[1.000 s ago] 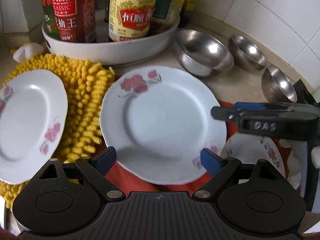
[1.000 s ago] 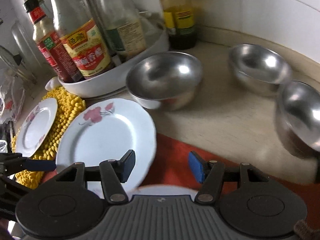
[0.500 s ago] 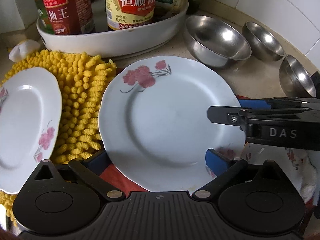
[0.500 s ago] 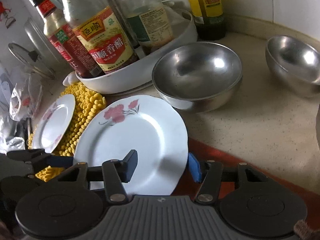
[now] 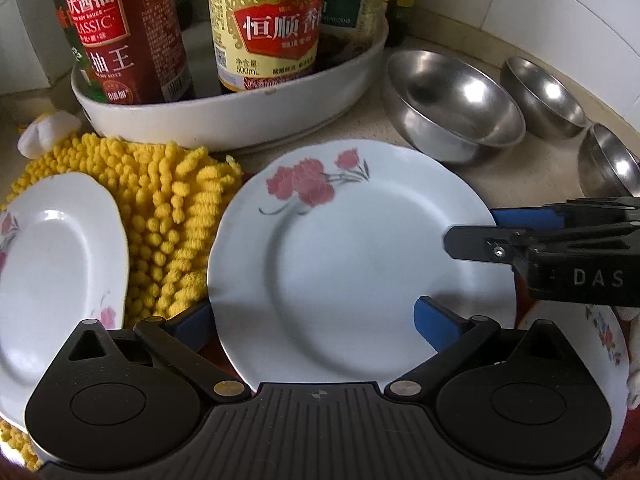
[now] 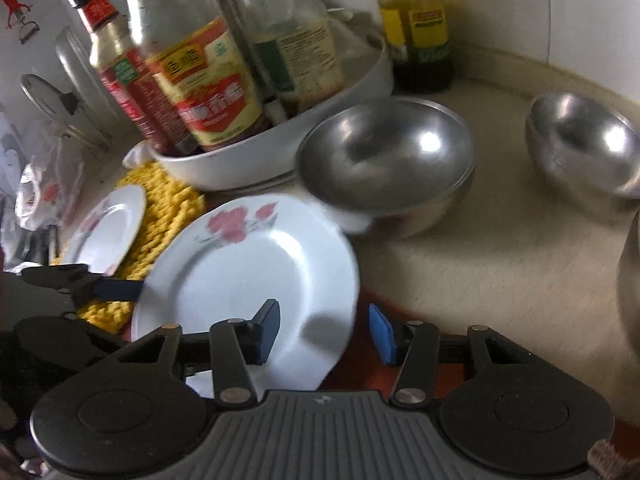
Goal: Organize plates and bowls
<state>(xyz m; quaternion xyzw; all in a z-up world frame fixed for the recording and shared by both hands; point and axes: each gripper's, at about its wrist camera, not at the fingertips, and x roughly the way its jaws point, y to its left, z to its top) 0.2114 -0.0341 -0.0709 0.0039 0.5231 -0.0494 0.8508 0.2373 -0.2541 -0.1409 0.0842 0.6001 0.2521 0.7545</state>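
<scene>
A white plate with a red flower [image 5: 344,264] is tilted up between both grippers; it also shows in the right wrist view [image 6: 248,280]. My left gripper [image 5: 316,324] is open around its near edge. My right gripper [image 6: 324,332] is open, one finger above and one below the plate's right rim. The right gripper's fingers [image 5: 516,236] reach in over the rim in the left wrist view. A second flowered plate [image 5: 52,276] lies on a yellow mat [image 5: 168,208]. A third plate [image 5: 600,344] lies low at the right. Three steel bowls [image 5: 452,104] [image 5: 544,96] [image 5: 608,168] stand on the counter.
A white oval dish [image 5: 224,116] holding several sauce bottles stands just behind the plates. A red cloth [image 6: 400,368] lies under the lifted plate. A tiled wall [image 5: 560,12] closes the back right. A dark bottle [image 6: 420,32] stands behind the bowls.
Both grippers have moved in on the flowered plate. Its rim now sits between the right fingers, and the plate has tipped up off the red cloth.
</scene>
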